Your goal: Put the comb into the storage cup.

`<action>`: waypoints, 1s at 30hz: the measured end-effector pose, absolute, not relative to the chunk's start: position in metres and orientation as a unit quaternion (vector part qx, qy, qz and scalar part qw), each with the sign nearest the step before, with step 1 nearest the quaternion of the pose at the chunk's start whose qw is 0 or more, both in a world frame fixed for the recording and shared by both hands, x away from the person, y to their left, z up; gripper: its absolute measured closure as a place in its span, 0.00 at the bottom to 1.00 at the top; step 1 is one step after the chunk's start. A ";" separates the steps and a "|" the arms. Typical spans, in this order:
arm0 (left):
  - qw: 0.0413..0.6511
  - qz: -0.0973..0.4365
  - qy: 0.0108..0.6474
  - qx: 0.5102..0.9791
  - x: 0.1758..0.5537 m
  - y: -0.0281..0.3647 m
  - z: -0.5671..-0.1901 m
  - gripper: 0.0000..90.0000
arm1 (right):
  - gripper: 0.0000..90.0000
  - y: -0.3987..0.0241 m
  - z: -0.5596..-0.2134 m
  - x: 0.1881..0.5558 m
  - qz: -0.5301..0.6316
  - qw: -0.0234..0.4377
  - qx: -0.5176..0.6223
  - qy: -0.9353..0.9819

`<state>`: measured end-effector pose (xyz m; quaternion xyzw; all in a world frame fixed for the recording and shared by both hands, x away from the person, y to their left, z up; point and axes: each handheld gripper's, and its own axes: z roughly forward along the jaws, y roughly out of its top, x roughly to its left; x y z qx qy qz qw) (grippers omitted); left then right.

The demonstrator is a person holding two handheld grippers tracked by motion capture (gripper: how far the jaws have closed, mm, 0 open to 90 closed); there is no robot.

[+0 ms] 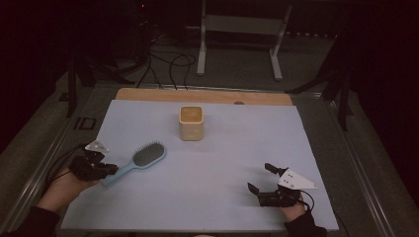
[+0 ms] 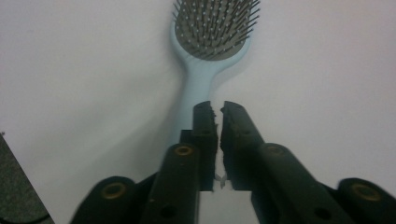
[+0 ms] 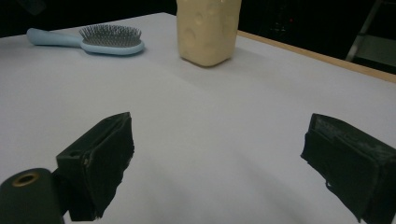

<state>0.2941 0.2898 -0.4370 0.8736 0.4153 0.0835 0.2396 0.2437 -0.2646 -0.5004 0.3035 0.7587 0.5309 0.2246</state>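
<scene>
1. L gripper (image 2: pixel 217 109): jaws nearly together, just a thin slit between the pads. Nothing clamped btwn them as far as the left gripper view shows.
2. Same gripper sits over the handle end of the light-blue hairbrush (image 2: pixel 205 56); handle runs under/behind the jaw tips. Can't tell if tips touch the handle or hang just above it.
3. In high view the L gripper (image 1: pixel 109 170) is at the near-left part of the table, held by the person's left hand (image 1: pixel 66 186), cable trailing off to the left.
4. R gripper (image 3: pixel 219 154): jaws wide apart, nothing btwn them, only bare table surface.
5. High view: R gripper (image 1: pixel 261 178) at near-right of the table, grey three-cornered plate on top, right hand (image 1: pixel 292 211) behind it. Well apart from the brush.
6. Hairbrush lies flat, bristles up, on the left half of the table; handle points toward the near-left corner, head toward the middle. Grey bristle pad, pale blue body.
7. Cream-coloured square holder (image 1: pixel 191 123), upright w/ open top, stands at mid-table toward the far side, apart from the brush head.
8. Table (image 1: pixel 222 163) covered w/ a pale sheet; wooden edge shows along the far side.
9. Beyond the table: dark floor, cables, white frame legs.
</scene>
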 end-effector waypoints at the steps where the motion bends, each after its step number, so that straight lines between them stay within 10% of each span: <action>1: 0.239 0.081 0.414 0.875 0.295 0.289 -0.436 0.90 | 0.09 -0.265 -0.500 0.244 0.531 0.225 0.303 0.759; 13: 0.214 0.087 0.396 0.889 0.311 0.273 -0.433 0.52 | 0.09 -0.265 -0.501 0.244 0.530 0.225 0.303 0.759; 21: 0.197 0.051 0.359 0.911 0.318 0.259 -0.439 0.02 | 0.09 -0.264 -0.500 0.243 0.530 0.225 0.302 0.760; 30: 0.161 0.052 0.337 0.926 0.324 0.250 -0.445 0.00 | 0.09 -0.264 -0.501 0.243 0.531 0.224 0.302 0.760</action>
